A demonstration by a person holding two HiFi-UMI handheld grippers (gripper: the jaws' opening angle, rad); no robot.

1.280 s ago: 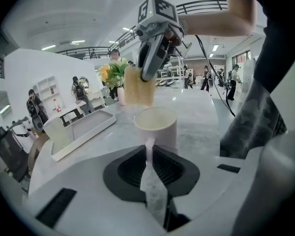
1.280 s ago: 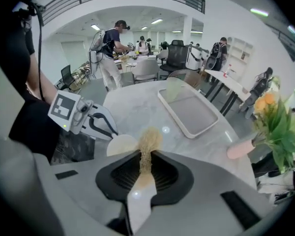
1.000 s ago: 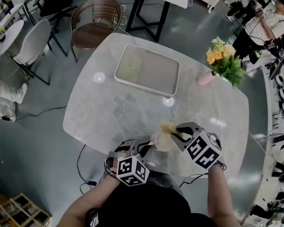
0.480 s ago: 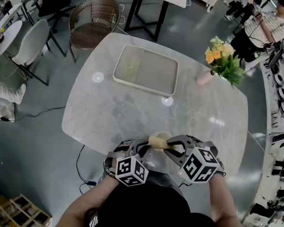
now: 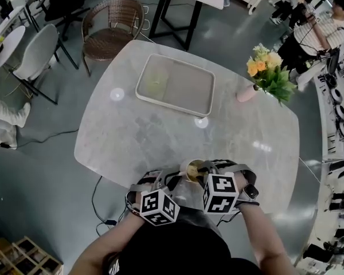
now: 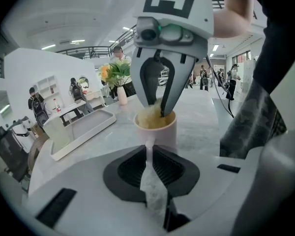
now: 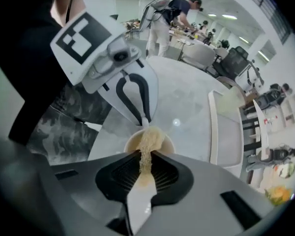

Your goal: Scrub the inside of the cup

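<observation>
Scrubbing step. Cup (image 6: 160, 134) stood at near counter (image 5: 160, 130) edge, left gripper (image 6: 148, 152) jaws nearly shut on its handle (image 6: 148, 142). Right gripper (image 7: 143, 154) jaws pinched sponge (image 7: 150, 137) inside cup. Next, probably: rub sponge round the wall.

worktop (image 5: 132, 136) | cup (image 5: 190, 171) at near edge | sponge (image 7: 148, 140) in cup, in right gripper (image 6: 156, 108) jaws from above | left gripper (image 7: 144, 118) jaws at cup's left | tray (image 5: 189, 90) beyond, mid-worktop | vase (image 5: 245, 93) right of tray, apart
</observation>
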